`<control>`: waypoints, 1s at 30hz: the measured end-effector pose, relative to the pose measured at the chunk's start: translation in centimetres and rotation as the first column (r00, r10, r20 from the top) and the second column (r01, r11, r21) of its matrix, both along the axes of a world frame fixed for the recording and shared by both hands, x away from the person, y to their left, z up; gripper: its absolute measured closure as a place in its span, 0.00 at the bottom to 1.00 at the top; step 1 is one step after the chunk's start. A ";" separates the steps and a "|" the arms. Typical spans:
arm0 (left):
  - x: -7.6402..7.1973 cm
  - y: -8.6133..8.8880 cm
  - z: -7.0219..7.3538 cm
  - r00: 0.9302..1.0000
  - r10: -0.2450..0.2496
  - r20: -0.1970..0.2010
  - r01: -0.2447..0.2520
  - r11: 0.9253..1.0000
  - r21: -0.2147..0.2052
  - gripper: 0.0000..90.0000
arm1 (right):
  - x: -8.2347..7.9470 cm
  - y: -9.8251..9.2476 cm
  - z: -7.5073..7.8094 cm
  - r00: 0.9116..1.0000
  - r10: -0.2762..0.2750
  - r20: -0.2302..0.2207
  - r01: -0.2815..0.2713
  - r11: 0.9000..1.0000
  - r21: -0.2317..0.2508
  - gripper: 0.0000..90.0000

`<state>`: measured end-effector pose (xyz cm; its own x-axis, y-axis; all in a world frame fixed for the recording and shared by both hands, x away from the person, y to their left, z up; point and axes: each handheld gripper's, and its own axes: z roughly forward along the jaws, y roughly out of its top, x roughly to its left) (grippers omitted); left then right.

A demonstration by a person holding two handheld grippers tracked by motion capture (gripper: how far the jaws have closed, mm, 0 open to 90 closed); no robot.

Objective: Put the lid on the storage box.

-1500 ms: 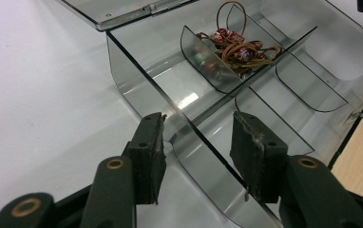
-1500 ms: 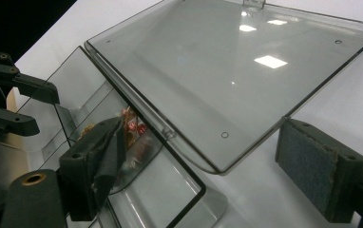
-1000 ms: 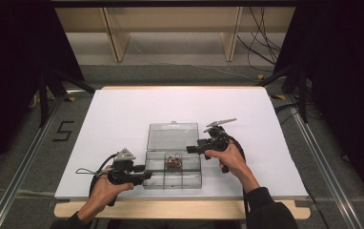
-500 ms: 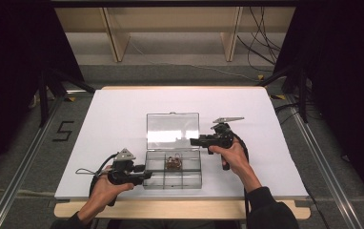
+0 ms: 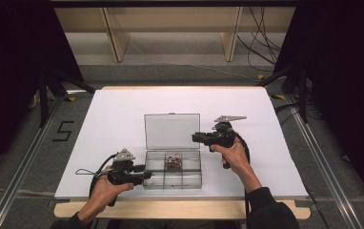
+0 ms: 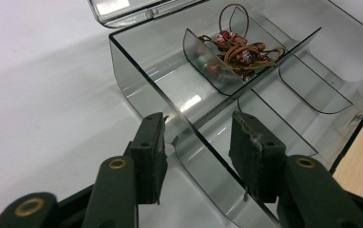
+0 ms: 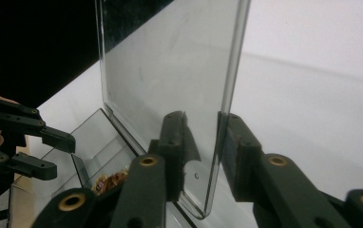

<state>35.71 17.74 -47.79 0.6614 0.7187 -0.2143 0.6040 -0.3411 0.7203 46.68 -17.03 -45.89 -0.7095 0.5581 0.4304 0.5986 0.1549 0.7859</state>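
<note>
A clear plastic compartment box sits near the table's front edge, its lid standing upright on the far side. One compartment holds a tangle of brown cord and red beads. My right gripper has the lid's right edge between its jaws. The jaws have just been closing, and a gap still shows beside the lid. My left gripper stands open astride the box's left wall, one jaw outside and one inside.
The white table top stretches wide behind and to both sides of the box. The wooden front edge runs close below it. In the right gripper view, the left gripper shows at the far left.
The lid has swung up from leaning back to upright. My right gripper moved slightly away and up with its edge. The left gripper has stayed put.
</note>
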 end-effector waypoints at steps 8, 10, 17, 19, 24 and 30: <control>0.0 0.1 0.0 1.000 -0.001 -0.001 0.001 1.000 0.000 0.62 | -0.3 0.1 0.7 0.998 0.019 0.054 -0.017 1.000 -0.025 0.84; -0.1 0.0 0.0 1.000 0.008 0.011 -0.008 1.000 -0.005 0.62 | -0.4 0.1 0.7 0.998 0.022 0.054 -0.021 1.000 -0.015 0.84; -0.1 0.1 0.0 1.000 0.001 0.008 -0.001 1.000 -0.007 0.62 | -0.7 -0.4 1.6 0.996 0.012 0.091 -0.013 1.000 0.008 0.84; -0.1 0.1 0.0 1.000 0.001 0.007 -0.001 1.000 -0.007 0.62 | -1.0 -0.4 1.9 0.997 0.019 0.072 -0.020 1.000 0.015 0.84; -0.2 0.1 0.0 1.000 -0.004 0.009 0.004 1.000 -0.004 0.61 | -1.2 -0.3 2.0 0.993 0.034 0.113 -0.036 0.999 0.013 0.83; -0.2 0.1 0.0 1.000 -0.004 0.005 0.005 1.000 -0.017 0.61 | -1.6 -0.5 2.3 0.993 0.044 0.114 -0.046 0.999 0.016 0.82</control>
<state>35.53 17.89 -47.79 0.6658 0.7120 -0.2232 0.5989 -0.3315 0.7290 45.12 -17.52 -43.57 -0.7783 0.5174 0.3558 0.4985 0.1644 0.8512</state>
